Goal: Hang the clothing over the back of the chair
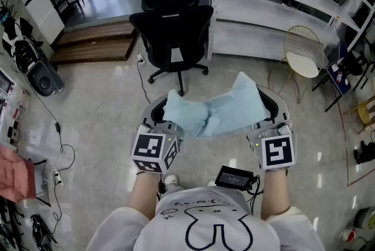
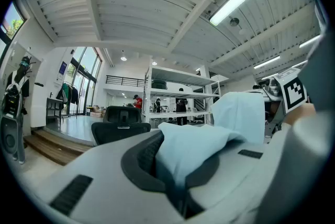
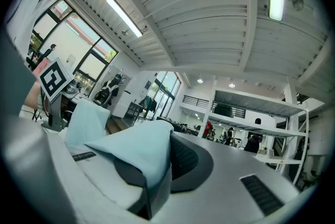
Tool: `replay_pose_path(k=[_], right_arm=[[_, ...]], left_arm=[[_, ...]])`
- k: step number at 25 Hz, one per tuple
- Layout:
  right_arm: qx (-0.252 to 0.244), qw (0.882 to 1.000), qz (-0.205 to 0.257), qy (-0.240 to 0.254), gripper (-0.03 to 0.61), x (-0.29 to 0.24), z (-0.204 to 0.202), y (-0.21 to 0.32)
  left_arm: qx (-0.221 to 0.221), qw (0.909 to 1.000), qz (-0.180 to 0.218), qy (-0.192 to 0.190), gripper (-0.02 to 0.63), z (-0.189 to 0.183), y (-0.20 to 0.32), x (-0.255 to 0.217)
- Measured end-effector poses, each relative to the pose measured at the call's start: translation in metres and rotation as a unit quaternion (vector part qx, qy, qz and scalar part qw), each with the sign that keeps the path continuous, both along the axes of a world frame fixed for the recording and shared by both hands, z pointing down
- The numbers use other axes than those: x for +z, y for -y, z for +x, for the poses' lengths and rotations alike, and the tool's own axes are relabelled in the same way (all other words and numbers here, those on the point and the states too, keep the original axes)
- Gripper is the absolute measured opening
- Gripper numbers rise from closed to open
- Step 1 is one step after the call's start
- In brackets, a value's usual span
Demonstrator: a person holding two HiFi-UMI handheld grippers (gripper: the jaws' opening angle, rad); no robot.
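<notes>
Beyond the clothing, only head view shows the chair's base.

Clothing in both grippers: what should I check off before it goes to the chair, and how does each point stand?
1. The left gripper is shut on the light blue clothing: ok.
2. The right gripper is shut on it too: ok.
3. Clothing held off the floor: ok.
4. Clothing spread for draping: not ok, it is bunched between the grippers.
5. Back of the black chair bare: ok.
6. Way to the chair free: cannot tell; a cable lies by its base.
</notes>
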State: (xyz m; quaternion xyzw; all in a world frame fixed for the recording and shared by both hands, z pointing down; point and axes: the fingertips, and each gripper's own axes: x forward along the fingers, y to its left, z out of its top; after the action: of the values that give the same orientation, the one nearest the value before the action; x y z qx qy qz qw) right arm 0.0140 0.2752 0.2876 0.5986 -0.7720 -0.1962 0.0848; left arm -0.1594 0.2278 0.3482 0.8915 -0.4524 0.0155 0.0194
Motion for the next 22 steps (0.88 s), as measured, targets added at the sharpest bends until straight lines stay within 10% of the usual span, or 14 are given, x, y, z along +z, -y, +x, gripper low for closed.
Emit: replay_pose_path(k=[22], right_arm=[[0.078, 0.997, -0.008, -0.025, 0.015, -0.016, -0.152, 0.075]], left_arm=[[0.065, 0.9975, -0.013, -0.023, 0.025, -0.153, 0.089, -0.001]])
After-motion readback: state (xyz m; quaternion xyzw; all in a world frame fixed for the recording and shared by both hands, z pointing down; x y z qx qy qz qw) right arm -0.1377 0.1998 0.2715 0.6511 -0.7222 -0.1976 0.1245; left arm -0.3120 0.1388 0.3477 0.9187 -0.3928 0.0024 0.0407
